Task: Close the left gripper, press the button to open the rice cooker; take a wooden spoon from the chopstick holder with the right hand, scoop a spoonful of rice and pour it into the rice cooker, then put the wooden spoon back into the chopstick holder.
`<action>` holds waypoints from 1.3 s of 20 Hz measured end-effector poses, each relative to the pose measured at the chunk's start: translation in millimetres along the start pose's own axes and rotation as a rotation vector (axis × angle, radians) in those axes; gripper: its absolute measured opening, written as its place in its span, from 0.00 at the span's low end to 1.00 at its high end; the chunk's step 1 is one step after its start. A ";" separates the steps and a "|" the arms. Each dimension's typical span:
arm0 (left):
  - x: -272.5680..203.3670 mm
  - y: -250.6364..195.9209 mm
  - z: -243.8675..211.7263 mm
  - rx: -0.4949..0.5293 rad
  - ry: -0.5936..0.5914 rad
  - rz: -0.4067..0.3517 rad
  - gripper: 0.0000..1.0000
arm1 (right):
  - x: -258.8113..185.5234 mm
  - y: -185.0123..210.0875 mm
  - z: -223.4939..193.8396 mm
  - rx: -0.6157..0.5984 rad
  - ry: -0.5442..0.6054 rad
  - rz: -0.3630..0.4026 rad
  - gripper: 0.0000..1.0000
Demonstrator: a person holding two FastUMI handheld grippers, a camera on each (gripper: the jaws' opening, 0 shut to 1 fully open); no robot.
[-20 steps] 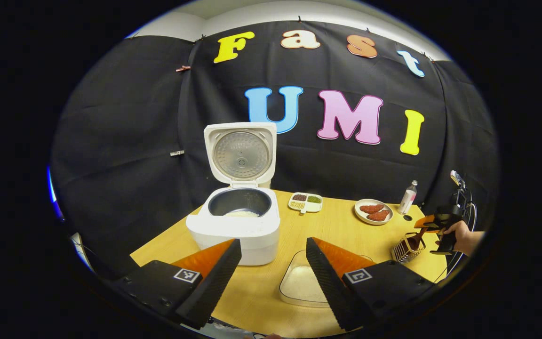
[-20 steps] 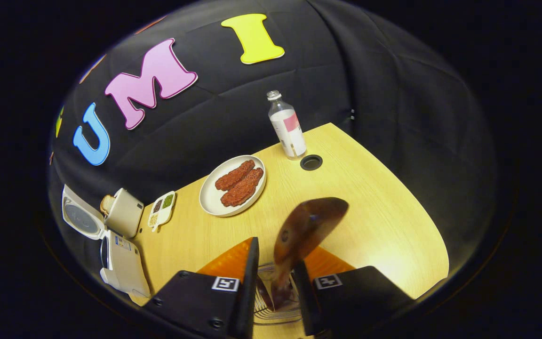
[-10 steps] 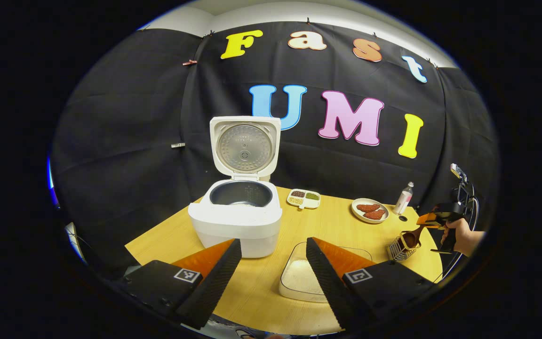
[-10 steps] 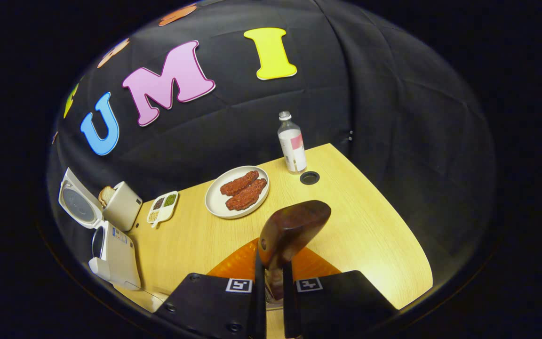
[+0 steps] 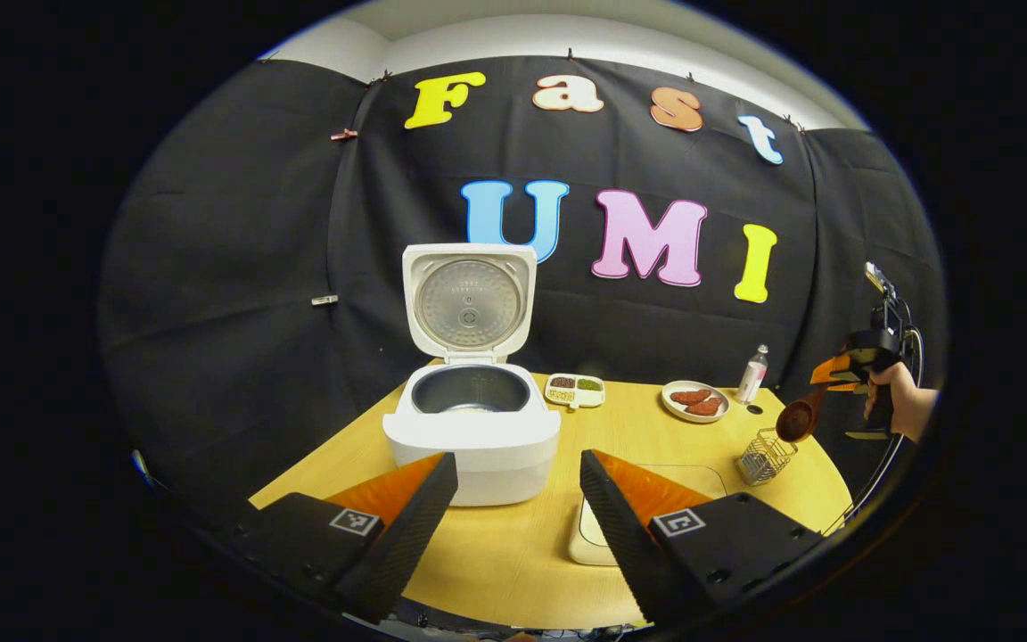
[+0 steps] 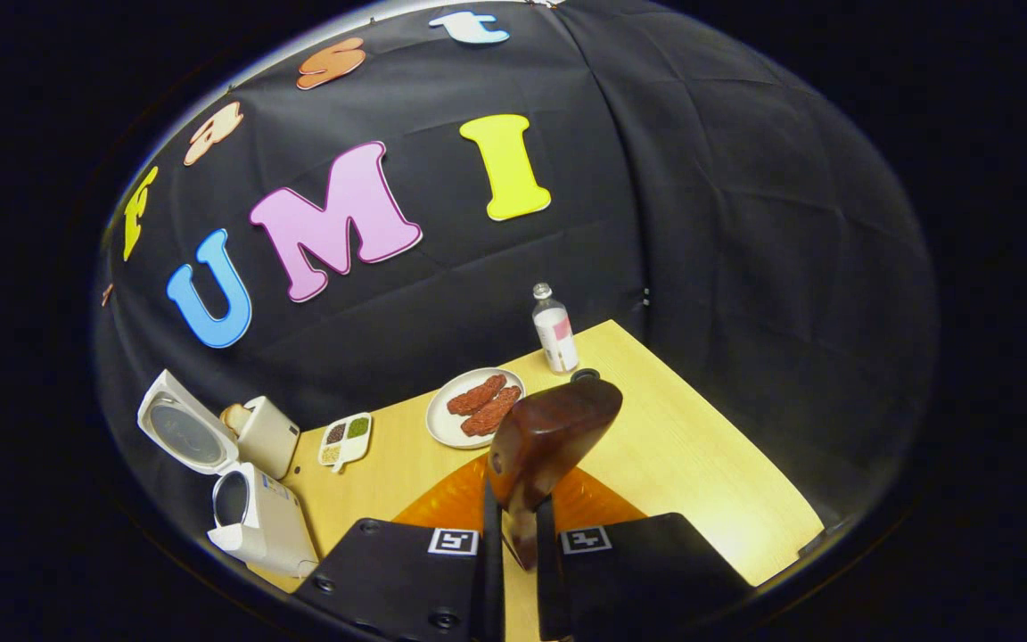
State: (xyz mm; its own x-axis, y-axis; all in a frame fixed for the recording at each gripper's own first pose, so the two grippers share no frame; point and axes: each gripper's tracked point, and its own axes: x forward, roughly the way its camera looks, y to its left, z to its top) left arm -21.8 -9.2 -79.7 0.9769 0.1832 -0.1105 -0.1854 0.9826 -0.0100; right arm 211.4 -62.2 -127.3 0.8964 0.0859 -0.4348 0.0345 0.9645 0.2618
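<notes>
A pale wooden table (image 5: 513, 553) stands before the black cloth wall. In the left gripper view, the left gripper (image 5: 518, 522) hangs spread wide, gripping nothing, in front of the rice cooker (image 5: 472, 428), whose lid stands up. Far right, a hand (image 5: 901, 406) holds the right gripper (image 5: 834, 374) with the wooden spoon (image 5: 801, 419) above the chopstick holder (image 5: 765, 455). In the right gripper view, the right gripper (image 6: 518, 553) is clenched on the wooden spoon's (image 6: 549, 441) handle, bowl raised over the table (image 6: 701, 464).

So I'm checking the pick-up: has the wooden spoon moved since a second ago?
Yes. In the left gripper view the wooden spoon has risen out of the chopstick holder, clamped in the right gripper.
</notes>
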 end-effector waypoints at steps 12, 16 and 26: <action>3.0 33.1 -17.1 0.027 0.021 -0.115 0.96 | -52.8 113.1 -103.0 0.007 0.104 0.150 0.19; 6.0 47.7 -23.0 0.024 0.038 -0.136 0.96 | -56.7 140.1 -126.7 -0.036 0.108 0.174 0.19; 14.3 71.4 -48.4 -0.011 0.101 -0.188 0.96 | -39.6 164.9 -204.1 -0.377 0.138 0.140 0.19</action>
State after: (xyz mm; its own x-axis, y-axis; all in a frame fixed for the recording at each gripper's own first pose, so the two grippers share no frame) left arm -26.2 62.1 -130.1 0.9789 -0.0081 -0.2043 -0.0023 0.9987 -0.0506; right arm 91.5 144.4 -242.9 0.8127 0.2307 -0.5350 -0.2706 0.9627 0.0041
